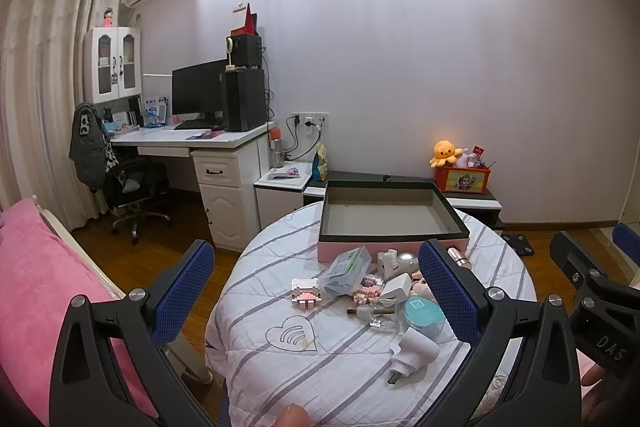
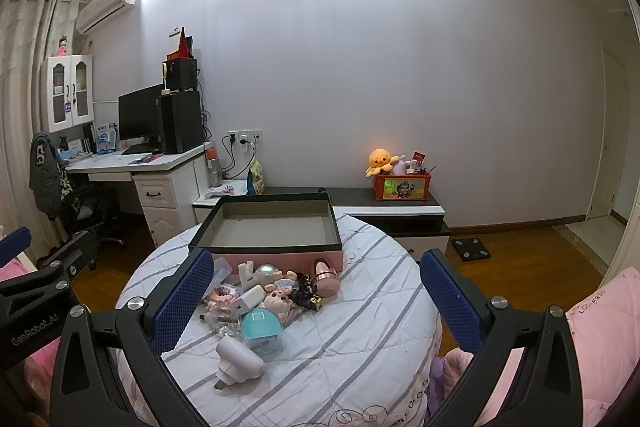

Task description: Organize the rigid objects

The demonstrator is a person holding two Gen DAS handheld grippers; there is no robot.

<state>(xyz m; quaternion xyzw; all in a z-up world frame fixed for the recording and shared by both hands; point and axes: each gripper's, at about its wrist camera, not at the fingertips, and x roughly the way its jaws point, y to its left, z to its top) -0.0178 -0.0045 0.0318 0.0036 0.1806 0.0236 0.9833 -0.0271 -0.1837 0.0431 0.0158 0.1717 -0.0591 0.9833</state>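
An empty pink box with a dark rim stands at the far side of a round table under a striped cloth. In front of it lies a pile of small objects: a clear plastic case, a pink block toy, a glass bottle, a teal-lidded jar, a white plug adapter, a pig figurine. My left gripper and right gripper are both open and empty, held above the table's near side.
A pink bed is at the left, pink bedding at the right. A white desk with monitor and office chair stand at the back left. A low cabinet with a red toy box stands behind the table.
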